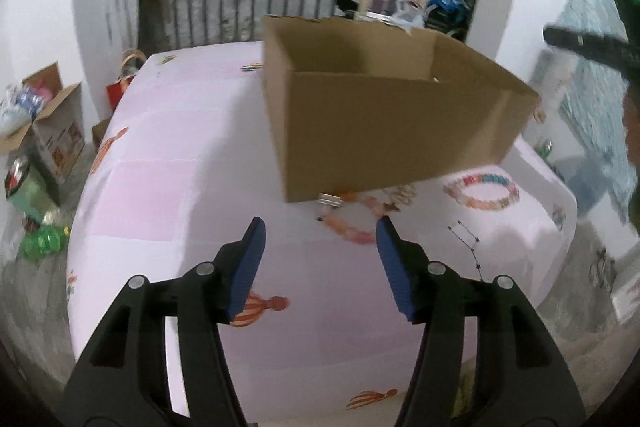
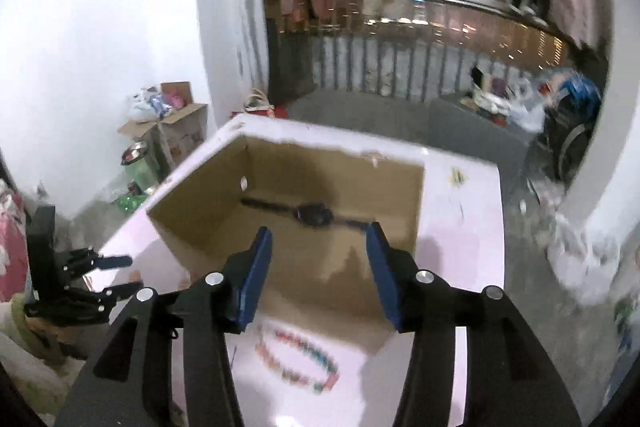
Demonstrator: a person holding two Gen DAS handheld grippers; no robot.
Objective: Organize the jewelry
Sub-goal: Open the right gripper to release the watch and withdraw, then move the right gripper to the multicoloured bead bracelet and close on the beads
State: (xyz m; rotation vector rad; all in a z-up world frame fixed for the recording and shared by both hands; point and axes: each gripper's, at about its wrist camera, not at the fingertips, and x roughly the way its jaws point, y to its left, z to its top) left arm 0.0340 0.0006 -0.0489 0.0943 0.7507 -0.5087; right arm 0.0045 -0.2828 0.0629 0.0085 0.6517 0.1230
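An open cardboard box [image 1: 384, 115] stands on the pink table [image 1: 168, 163]. In the left wrist view a pink-orange bead bracelet [image 1: 348, 227], a silver ring [image 1: 330, 200] and a shell piece [image 1: 400, 194] lie by the box's near corner, and a multicolour bead bracelet [image 1: 482, 193] lies to the right. My left gripper [image 1: 320, 241] is open and empty, just short of the pink bracelet. My right gripper [image 2: 319, 243] is open and empty above the box [image 2: 224, 203], where a black watch [image 2: 310, 214] lies inside. The multicolour bracelet [image 2: 296, 363] lies below it.
A thin dark necklace [image 1: 468, 239] lies near the table's right edge. Boxes and bags [image 1: 36, 143] sit on the floor at left. A railing with hanging clothes [image 2: 380, 39] is behind. The left gripper shows at the left in the right wrist view [image 2: 96, 277].
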